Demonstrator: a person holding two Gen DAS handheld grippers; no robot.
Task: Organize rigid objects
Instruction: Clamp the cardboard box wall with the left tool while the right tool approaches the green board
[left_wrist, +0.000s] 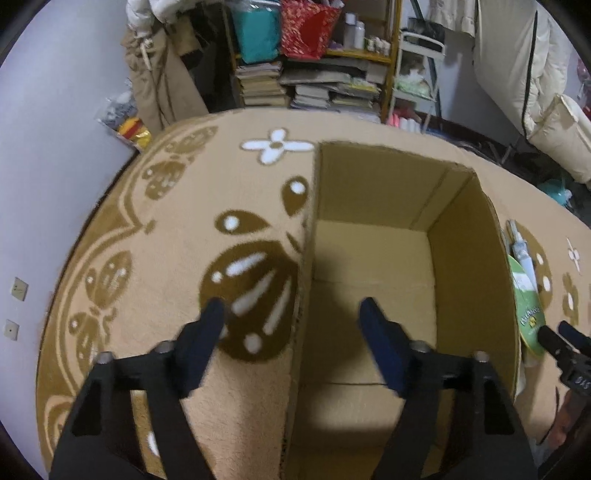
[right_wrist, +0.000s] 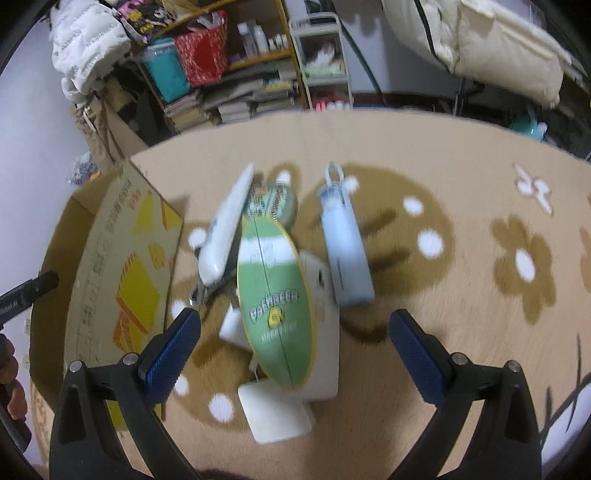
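On a tan carpet (left_wrist: 177, 221) patterned with brown beetles and white flowers, an open cardboard box (left_wrist: 373, 192) stands with nothing visible inside. From the left wrist view, the left gripper (left_wrist: 293, 308) points down over the box's near left wall: one finger hangs outside over the carpet, the other inside the box, and the jaws stand apart with nothing pressed between them.

To the right of the box, a pile of objects lies on the carpet. From the right wrist view, a white tube (right_wrist: 227, 225) lies leftmost, then a green oval pouch (right_wrist: 275, 295) resting on white boxes (right_wrist: 277, 417), with a round printed tin (right_wrist: 275, 203) behind it. A pale blue bottle (right_wrist: 343, 243) lies just right of the pile. The right gripper (right_wrist: 293, 323) hovers above the pouch, fingers wide apart, gripping nothing.
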